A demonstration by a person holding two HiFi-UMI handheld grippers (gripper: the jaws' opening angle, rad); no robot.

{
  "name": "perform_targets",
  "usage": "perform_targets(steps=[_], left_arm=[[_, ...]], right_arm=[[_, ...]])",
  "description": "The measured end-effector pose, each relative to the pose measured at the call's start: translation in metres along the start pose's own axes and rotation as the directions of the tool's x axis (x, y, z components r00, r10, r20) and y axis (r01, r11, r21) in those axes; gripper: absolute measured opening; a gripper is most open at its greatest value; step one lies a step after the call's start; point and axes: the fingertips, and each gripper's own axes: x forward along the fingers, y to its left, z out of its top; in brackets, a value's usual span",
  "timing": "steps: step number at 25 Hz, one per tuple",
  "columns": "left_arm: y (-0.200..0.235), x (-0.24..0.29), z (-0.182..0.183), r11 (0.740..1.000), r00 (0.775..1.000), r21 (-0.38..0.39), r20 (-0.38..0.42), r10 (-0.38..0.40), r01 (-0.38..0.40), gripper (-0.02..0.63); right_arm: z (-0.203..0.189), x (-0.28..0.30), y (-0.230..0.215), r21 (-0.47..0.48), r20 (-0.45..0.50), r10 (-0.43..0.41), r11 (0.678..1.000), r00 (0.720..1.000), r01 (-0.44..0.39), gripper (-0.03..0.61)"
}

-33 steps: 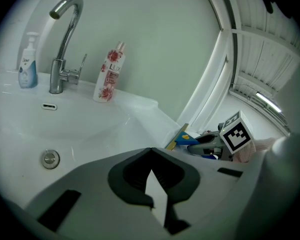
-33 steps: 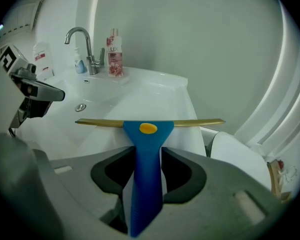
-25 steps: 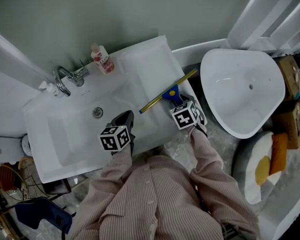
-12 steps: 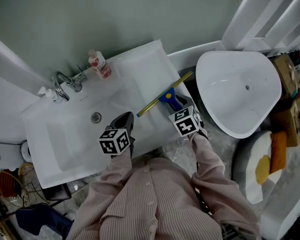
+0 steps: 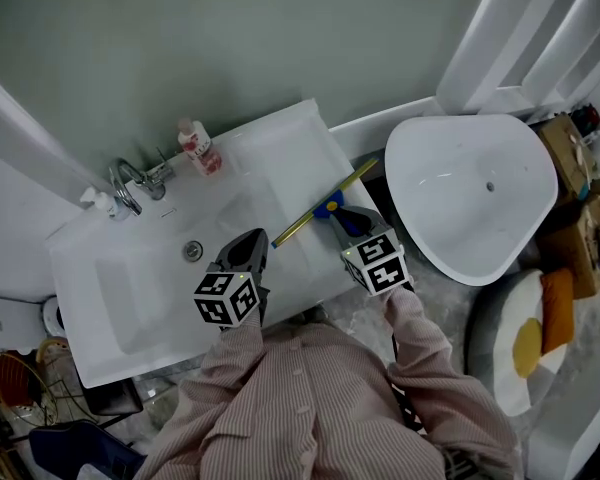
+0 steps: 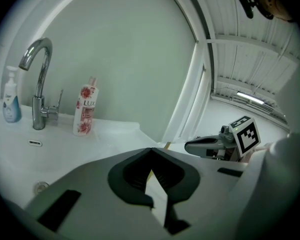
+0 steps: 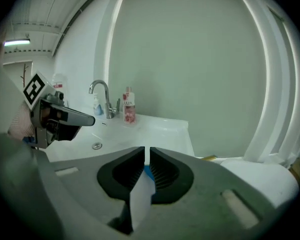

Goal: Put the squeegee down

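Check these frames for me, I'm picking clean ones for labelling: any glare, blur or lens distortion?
Head view: even, dim, greenish light, no glare; squeegee and sink edges sharp. Left gripper view: strong fisheye, black corners, wall lines bowed; faucet carries highlights. Right gripper view: same distortion, ceiling lamp blown out.

We find bare worktop between the wall and the squeegee, which lies slantwise across the right end. The tap and pink bottle crowd the back edge. The bathtub hems the right side. Over the basin we pass freely.
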Motion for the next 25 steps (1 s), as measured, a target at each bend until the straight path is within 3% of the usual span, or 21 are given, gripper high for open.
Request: perform_targets(steps=[7,15,25], left_arm=[[-0.012,-0.014,0.025,0.999,0.998,0.039,0.070,-0.008,0.005,0.002],[-0.021,-0.030,0.053,0.996,0.988,0.083,0.156,0.001,-0.014,0.002],[-0.027,-0.041,0.068,0.993,0.977,0.112,0.213,0.010,-0.035,0.002]], right_arm=[[0.031,-0.022,0.005,0.137,0.159,0.062,0.987,0.985,-0.084,0.008],[0.060,-0.048,0.010,0.154,0.288,0.091,0.978,0.953,-0.139,0.006],[0.062,-0.066,-0.001,0.207,0.375,0.073,0.965,0.924,-0.160,0.006]])
